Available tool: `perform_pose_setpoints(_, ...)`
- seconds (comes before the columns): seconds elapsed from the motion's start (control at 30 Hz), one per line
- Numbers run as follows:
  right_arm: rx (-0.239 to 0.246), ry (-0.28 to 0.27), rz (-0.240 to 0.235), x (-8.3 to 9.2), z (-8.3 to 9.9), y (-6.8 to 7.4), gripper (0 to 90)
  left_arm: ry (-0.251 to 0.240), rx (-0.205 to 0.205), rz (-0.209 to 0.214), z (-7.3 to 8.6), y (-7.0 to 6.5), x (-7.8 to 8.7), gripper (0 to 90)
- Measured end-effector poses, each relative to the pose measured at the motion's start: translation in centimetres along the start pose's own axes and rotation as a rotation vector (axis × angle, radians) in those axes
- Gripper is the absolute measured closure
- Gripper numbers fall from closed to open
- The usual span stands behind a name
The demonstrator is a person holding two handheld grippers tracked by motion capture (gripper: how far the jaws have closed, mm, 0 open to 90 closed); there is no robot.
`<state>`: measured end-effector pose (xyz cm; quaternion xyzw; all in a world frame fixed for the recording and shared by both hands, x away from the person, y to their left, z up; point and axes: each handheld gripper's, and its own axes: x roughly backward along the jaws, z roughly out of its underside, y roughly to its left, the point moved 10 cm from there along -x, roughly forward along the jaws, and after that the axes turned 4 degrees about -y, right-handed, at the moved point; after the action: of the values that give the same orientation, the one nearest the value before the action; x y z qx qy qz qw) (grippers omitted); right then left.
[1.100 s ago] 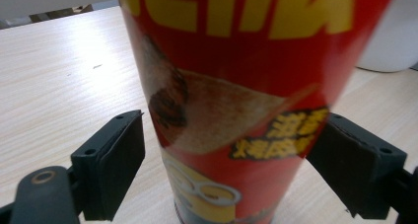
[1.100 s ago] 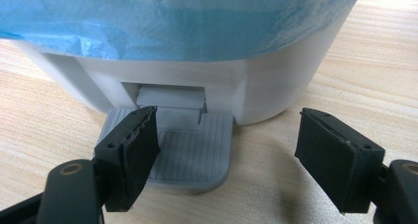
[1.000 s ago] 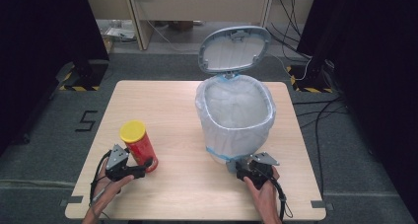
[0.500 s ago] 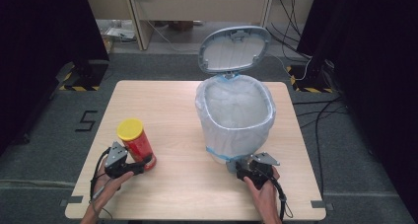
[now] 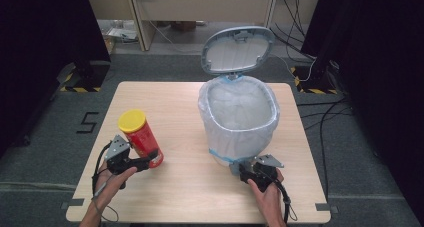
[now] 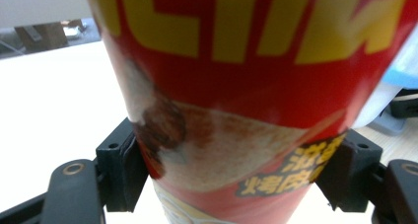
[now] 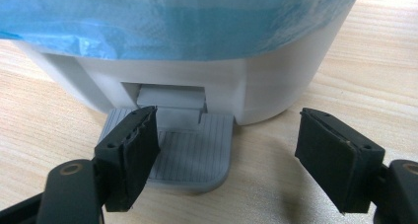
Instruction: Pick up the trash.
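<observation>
From above our side we look forward and down on the whole table (image 5: 165, 102). Our left gripper view sits tight against the red can (image 6: 246, 86), looking upward. The right one rides low, facing the bin (image 7: 276, 81) base close up; the high view shares both.

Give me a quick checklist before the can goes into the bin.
1. Left gripper shut on the red can: ok.
2. Can's yellow lid on: ok.
3. Bin lid open: ok.
4. Bag lining the bin spread open: ok.
5. Right gripper pressing the pedal: one jaw on it; pressure, cannot tell.
6. Can lifted off the table: cannot tell.
</observation>
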<state>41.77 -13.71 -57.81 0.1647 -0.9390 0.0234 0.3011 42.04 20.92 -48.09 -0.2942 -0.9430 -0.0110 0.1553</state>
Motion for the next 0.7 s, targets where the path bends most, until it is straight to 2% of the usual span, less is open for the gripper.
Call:
perform_pose_setpoints(0.17, 0.006, -0.003, -0.003, 0.0, 0.0, 0.0, 24.3, -0.022, -0.007, 0.012, -1.6, -0.5, -0.3, 24.3)
perform_pose_setpoints(0.3, -0.004, -0.002, -0.007, 0.0, 0.0, 0.0, 24.3, -0.021, -0.008, 0.017, -2.7, -0.7, -0.5, 24.3)
perform_pose_setpoints(0.4, -0.001, -0.003, -0.007, 0.0, 0.0, 0.0, 24.3, -0.032, 0.010, 0.054, -3.8, -1.6, -0.7, 24.3)
perform_pose_setpoints(0.53, 0.005, -0.004, -0.005, 0.0, 0.0, 0.0, 24.3, -0.031, -0.007, 0.080, -4.8, -2.5, -0.9, 24.3)
perform_pose_setpoints(0.57, 0.004, -0.004, -0.003, 0.0, 0.0, 0.0, 24.3, -0.041, -0.010, 0.094, -5.6, -2.9, -1.1, 24.3)
perform_pose_setpoints(0.7, 0.003, -0.005, -0.002, 0.0, 0.0, 0.0, 24.3, -0.042, -0.029, 0.091, -6.7, -3.2, -1.4, 24.2)
